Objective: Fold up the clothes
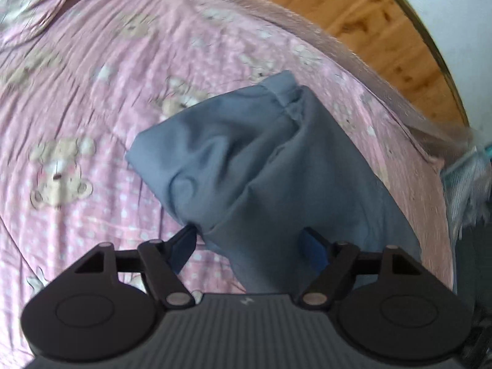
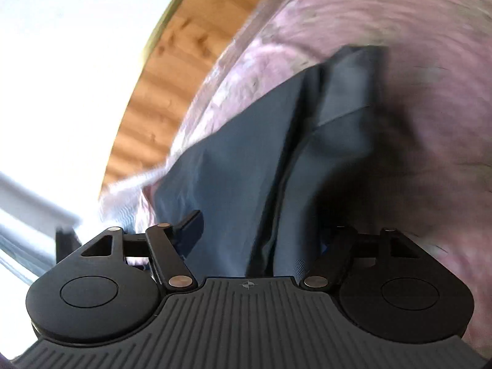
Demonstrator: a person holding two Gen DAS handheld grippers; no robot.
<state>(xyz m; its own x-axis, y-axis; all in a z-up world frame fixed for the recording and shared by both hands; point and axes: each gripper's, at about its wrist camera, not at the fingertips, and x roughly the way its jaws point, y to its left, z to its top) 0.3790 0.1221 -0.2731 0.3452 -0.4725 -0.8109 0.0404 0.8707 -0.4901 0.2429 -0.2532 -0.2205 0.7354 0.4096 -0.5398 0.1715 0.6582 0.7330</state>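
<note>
Crumpled blue-grey cloth garment (image 1: 246,160) lies on the pink bear-print bedsheet (image 1: 92,98), near the bed's edge by the wooden floor (image 1: 353,21). Its long axis runs from the left gripper (image 1: 249,243) away toward the upper middle of the left view, seamed end farthest off. Left jaws are spread, cloth between them but pads not pressing. Right gripper (image 2: 261,230) is also spread, garment (image 2: 246,160) folds between its fingers, unpinched; the view is blurred.
</note>
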